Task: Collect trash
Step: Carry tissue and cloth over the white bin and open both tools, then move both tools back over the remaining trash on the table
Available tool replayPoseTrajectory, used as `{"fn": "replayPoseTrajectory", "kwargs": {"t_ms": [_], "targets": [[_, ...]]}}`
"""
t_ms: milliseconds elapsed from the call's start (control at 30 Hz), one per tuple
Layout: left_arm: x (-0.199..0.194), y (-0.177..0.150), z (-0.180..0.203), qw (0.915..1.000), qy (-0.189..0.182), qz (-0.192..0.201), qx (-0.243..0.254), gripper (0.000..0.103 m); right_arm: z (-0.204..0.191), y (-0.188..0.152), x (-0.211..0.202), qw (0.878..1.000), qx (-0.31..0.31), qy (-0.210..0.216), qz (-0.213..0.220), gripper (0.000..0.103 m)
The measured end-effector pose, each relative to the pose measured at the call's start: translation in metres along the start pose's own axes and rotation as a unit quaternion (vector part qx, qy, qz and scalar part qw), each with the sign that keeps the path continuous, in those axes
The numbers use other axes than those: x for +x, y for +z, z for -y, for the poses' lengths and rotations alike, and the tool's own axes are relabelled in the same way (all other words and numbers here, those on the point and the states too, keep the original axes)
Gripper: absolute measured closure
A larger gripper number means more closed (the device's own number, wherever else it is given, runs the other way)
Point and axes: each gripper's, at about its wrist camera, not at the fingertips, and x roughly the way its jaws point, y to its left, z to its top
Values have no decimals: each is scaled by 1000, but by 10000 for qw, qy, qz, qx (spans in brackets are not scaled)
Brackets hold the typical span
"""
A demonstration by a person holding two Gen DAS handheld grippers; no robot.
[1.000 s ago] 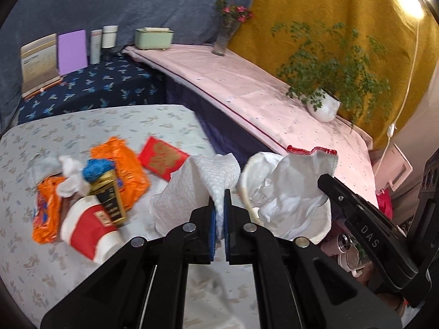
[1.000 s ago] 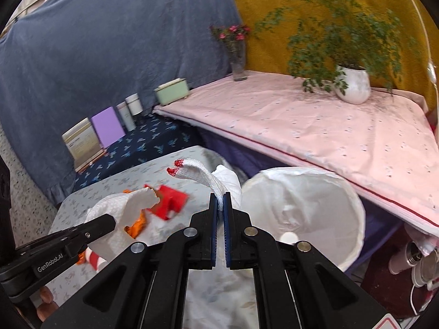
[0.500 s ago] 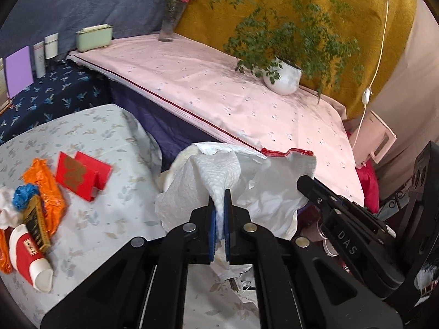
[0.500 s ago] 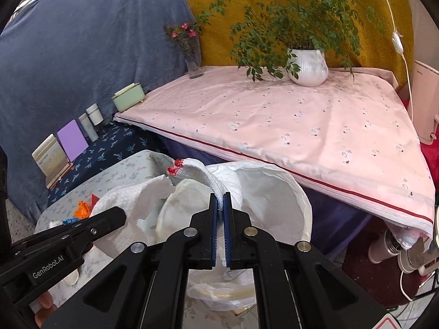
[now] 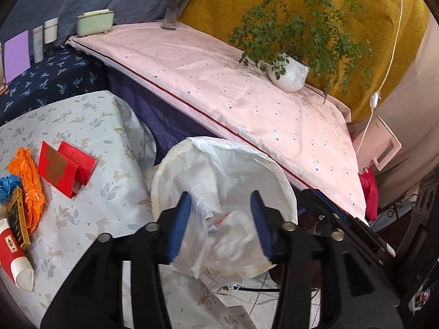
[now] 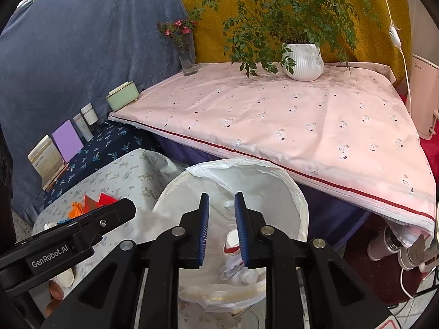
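A round bin lined with a white bag (image 5: 274,175) (image 6: 285,186) stands beside the low table. My left gripper (image 5: 221,220) is open over its mouth, and a blurred white paper towel (image 5: 203,192) drops between its fingers. My right gripper (image 6: 221,227) is open over the same bin, with white scraps and a red-and-white cup (image 6: 231,245) below. On the table lie a red folded envelope (image 5: 65,168), an orange wrapper (image 5: 28,175), a blue scrap (image 5: 8,189), a dark gold-lettered box (image 5: 17,219) and a red-and-white paper cup (image 5: 13,257).
A pink-covered bench (image 5: 247,96) (image 6: 301,120) runs behind the bin, with a potted plant (image 6: 303,57), a flower vase (image 6: 188,54) and a green box (image 6: 122,100). Bottles and cards (image 6: 65,139) stand on a dark blue cloth. Cables lie on the floor (image 5: 247,290).
Both grippers opened over the bin. The paper towel left my left gripper and the white strip left my right gripper; both fall into the bag.
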Motion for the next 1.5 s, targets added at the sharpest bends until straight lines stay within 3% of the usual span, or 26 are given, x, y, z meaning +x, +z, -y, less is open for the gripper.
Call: {"fn": "replayPoseTrajectory", "kwargs": {"t_ms": [167,700,1133,1500], "targets": [[-5,-1,-3,10000,60,51,-30,52,-9,-1,-5,9999,-88,46,18,80],[-34,-7,-29,9990,235,328,-206,51,-56,-10,-20,9986,-465,250,42,69],[-79,-24,-94,9922,821,603,-723,42,-125,-32,-19,9926,-938,749,-181,61],[-125,-54,-168,9774,1567,719,-1223,21,-191,-65,-10,9818,-1344,1219,-562,53]]}}
